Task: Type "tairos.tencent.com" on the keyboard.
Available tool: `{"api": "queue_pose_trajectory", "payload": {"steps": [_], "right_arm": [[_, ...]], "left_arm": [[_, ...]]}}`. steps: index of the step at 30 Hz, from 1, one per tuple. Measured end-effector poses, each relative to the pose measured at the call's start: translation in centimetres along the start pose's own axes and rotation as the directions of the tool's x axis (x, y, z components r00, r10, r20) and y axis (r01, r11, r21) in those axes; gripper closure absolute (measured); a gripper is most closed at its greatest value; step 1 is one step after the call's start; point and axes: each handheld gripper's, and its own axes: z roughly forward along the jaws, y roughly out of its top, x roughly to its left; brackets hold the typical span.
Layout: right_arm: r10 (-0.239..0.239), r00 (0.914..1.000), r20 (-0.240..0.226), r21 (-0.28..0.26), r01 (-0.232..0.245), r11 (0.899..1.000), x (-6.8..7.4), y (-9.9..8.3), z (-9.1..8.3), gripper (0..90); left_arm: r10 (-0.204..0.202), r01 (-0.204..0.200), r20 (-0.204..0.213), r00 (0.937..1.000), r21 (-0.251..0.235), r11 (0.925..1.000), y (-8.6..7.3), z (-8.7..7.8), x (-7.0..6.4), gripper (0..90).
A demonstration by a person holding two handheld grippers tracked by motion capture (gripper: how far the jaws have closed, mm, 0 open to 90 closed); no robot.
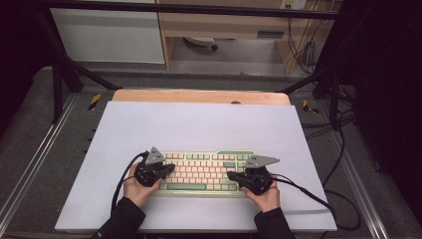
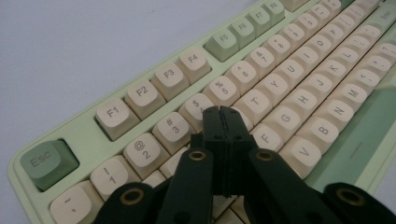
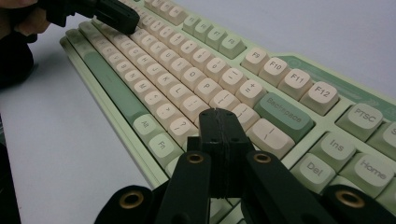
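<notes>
A pale green keyboard (image 1: 204, 172) with cream keys lies near the front of the white sheet (image 1: 199, 124). My left gripper (image 1: 170, 169) hovers over its left end, jaws pressed together with nothing between them. In the left gripper view the left gripper (image 2: 221, 112) tips sit just above the keyboard (image 2: 261, 79) around the R key, near 4. My right gripper (image 1: 230, 176) is over the right end, also shut and empty. In the right gripper view the right gripper (image 3: 219, 113) points at the keyboard (image 3: 187, 70) keys left of Backspace, and the other gripper (image 3: 112, 14) shows at top left.
The white sheet covers a wooden table (image 1: 199, 95) with free room behind and beside the keyboard. Black cables (image 1: 308, 191) trail from both grippers toward the front edge. Metal frame rails (image 1: 30, 164) flank the table, and cabinets (image 1: 109, 35) stand beyond it.
</notes>
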Motion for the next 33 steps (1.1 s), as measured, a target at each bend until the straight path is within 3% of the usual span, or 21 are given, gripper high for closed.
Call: {"api": "queue_pose_trajectory", "payload": {"steps": [15,23,33], "right_arm": [[0.002,0.9997,-0.023,-0.014,-0.002,1.0,0.5,0.4,0.2,90.0],[-0.008,0.9985,-0.053,-0.009,0.008,1.0,1.6,1.3,1.2,90.0],[-0.013,0.9957,-0.092,-0.004,0.013,1.0,3.1,2.5,3.2,90.0]], "left_arm": [[0.01,-0.009,0.032,0.9994,-0.036,0.9993,-0.5,-2.5,-0.1,90.0],[-0.02,0.021,0.033,0.9993,-0.051,0.9985,-1.5,-3.9,0.8,90.0],[-0.03,0.032,0.035,0.9989,-0.051,0.9982,-2.3,-4.6,1.3,90.0]]}}
